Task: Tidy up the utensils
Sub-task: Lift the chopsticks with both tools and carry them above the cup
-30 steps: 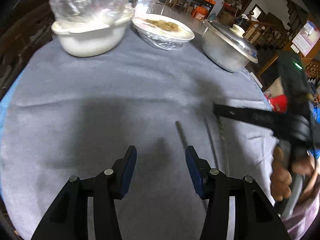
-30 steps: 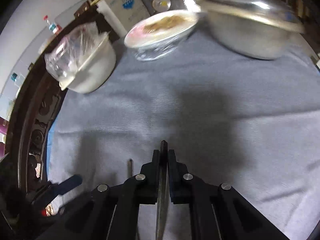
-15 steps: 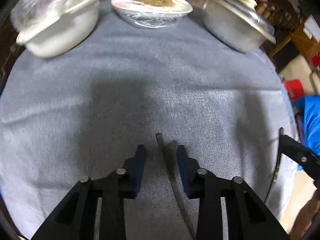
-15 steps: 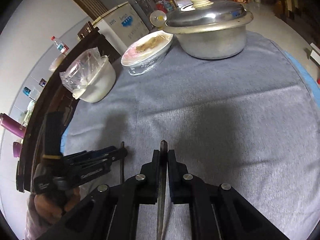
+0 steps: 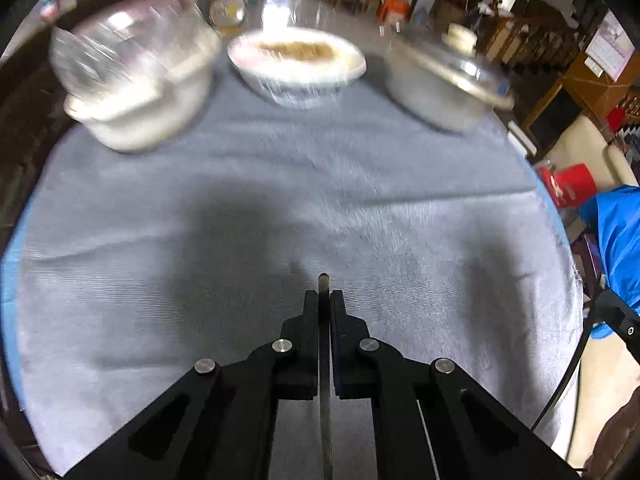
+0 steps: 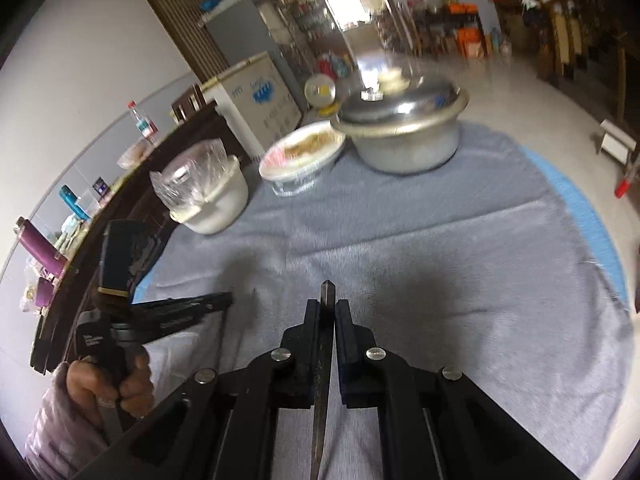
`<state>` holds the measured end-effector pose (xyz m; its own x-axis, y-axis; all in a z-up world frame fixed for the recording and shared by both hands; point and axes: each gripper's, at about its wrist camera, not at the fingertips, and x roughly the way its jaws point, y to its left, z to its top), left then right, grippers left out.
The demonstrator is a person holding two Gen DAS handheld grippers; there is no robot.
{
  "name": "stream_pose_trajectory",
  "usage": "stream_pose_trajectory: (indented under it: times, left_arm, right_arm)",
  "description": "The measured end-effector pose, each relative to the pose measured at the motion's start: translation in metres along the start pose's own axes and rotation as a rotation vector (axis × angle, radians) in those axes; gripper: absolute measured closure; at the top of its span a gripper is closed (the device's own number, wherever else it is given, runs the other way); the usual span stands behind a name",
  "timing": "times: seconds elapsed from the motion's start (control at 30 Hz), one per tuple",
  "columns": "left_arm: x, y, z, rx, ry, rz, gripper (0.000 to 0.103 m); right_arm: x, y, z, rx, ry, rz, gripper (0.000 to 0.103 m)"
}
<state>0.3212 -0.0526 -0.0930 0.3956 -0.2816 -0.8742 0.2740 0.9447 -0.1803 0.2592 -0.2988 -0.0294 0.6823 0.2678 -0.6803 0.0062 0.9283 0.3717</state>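
My left gripper (image 5: 324, 296) is shut on a thin dark chopstick (image 5: 323, 283); its tip pokes out past the fingertips above the grey tablecloth (image 5: 280, 208). My right gripper (image 6: 327, 305) is shut on a second dark chopstick (image 6: 327, 296), whose shaft runs back between the fingers. In the right wrist view the left gripper (image 6: 224, 300) shows at the left, held in a hand (image 6: 108, 384). In the left wrist view part of the right gripper's body (image 5: 620, 320) shows at the right edge.
At the far side of the table stand a white bowl covered with plastic (image 5: 140, 92), a wrapped dish of food (image 5: 296, 60) and a lidded metal pot (image 5: 444, 80). The same three show in the right wrist view: bowl (image 6: 208, 200), dish (image 6: 302, 158), pot (image 6: 404, 128). A dark wooden cabinet (image 6: 132, 216) runs along the left.
My left gripper closed on the chopstick that lay between its open fingers and lifted it off the cloth. My right gripper stayed shut on its chopstick and rose, tilting up.
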Motion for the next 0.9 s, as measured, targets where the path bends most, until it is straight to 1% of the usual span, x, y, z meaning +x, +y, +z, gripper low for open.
stream_pose_trajectory:
  times: [0.1,0.13,0.17,0.2,0.33,0.43,0.5,0.67,0.8,0.9]
  left_arm:
    - [-0.045,0.013,-0.007,-0.014,-0.109,0.026,0.098]
    - [-0.053,0.015,-0.004,-0.018,-0.129,0.034,0.098]
    - [-0.073,0.022,-0.009,-0.025,-0.175,0.055,0.098]
    - [-0.082,0.022,-0.008,-0.029,-0.204,0.068,0.098]
    - [-0.14,0.036,-0.032,-0.063,-0.322,0.107,0.098]
    - [-0.184,0.047,-0.058,-0.091,-0.413,0.127,0.098]
    - [-0.198,0.047,-0.073,-0.097,-0.453,0.147,0.098]
    - [-0.237,0.048,-0.106,-0.131,-0.528,0.121,0.098]
    - [-0.267,0.043,-0.137,-0.149,-0.575,0.086,0.098]
    - [-0.284,0.034,-0.155,-0.147,-0.611,0.062,0.098]
  right_arm:
    - [-0.034,0.005,-0.01,-0.014,-0.077,-0.025,0.095]
    - [-0.045,0.007,-0.013,-0.016,-0.1,-0.036,0.095]
    - [-0.059,0.01,-0.018,-0.019,-0.137,-0.053,0.095]
    - [-0.07,0.012,-0.023,-0.021,-0.163,-0.062,0.095]
    - [-0.113,0.022,-0.043,-0.016,-0.261,-0.078,0.095]
    - [-0.146,0.03,-0.058,-0.01,-0.344,-0.088,0.095]
    - [-0.164,0.036,-0.067,-0.004,-0.385,-0.086,0.096]
    - [-0.203,0.051,-0.083,-0.004,-0.465,-0.087,0.096]
    - [-0.223,0.062,-0.092,-0.019,-0.482,-0.085,0.096]
    - [-0.233,0.068,-0.1,-0.034,-0.476,-0.092,0.096]
